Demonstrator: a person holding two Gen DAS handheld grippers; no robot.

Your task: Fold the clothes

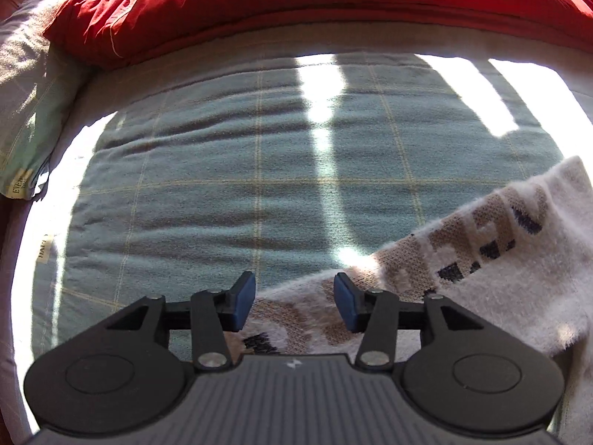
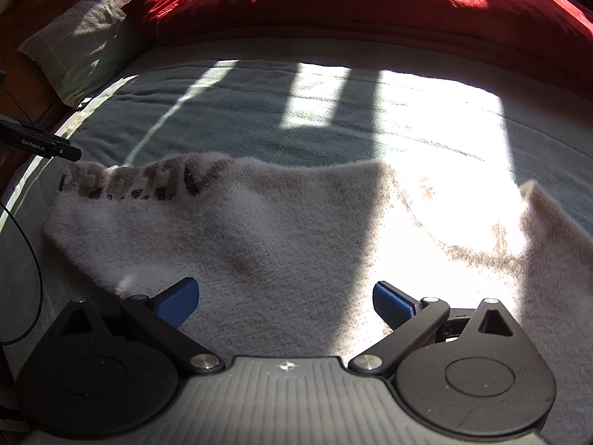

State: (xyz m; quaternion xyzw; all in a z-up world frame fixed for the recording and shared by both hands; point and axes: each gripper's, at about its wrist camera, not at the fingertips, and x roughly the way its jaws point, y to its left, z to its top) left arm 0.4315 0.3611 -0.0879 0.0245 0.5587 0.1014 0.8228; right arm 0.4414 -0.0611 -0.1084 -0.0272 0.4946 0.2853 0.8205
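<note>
Left wrist view: the left gripper (image 1: 294, 302), black with two blue pads (image 1: 244, 301), hovers low over the bed, pointing toward the far side. Its jaws stand apart with a moderate gap and clamp nothing. Under and between them lies one fuzzy cream knitted sweater (image 1: 500, 259) with a tan band carrying large pale block letters and dark marks; the letters cannot be read whole. The sweater runs from beneath the gripper up to the right edge. It lies on a grey-green bed blanket (image 1: 222, 170) crossed by thin yellow lines, striped with sunlight. One red quilted duvet (image 1: 296, 3) is bunched along the far side. At the left sits one pale checked pillow (image 1: 29, 104), with a small label whose print starts "ETE"; another tag at the blanket's left edge seems to read "HAP", the rest hidden.

Right wrist view: the right gripper (image 2: 285, 302), same black build with blue pads (image 2: 178, 302), is held low over the sweater (image 2: 278, 244), aimed across the bed. Its jaws are spread wide, gripping nothing. The sweater lies spread flat on the blanket (image 2: 241, 118), filling the near middle; its lettered tan band (image 2: 148, 181) sits at the far left edge, and a corner lifts at the right. Hard sunlight washes out its right half. At the left edge, the black tip of the left gripper (image 2: 40, 142) shows, printed "GenRobot.AI", close beside the band; a thin black cable (image 2: 35, 259) loops below. The duvet (image 2: 370, 0) and pillow (image 2: 85, 37) lie beyond.
</note>
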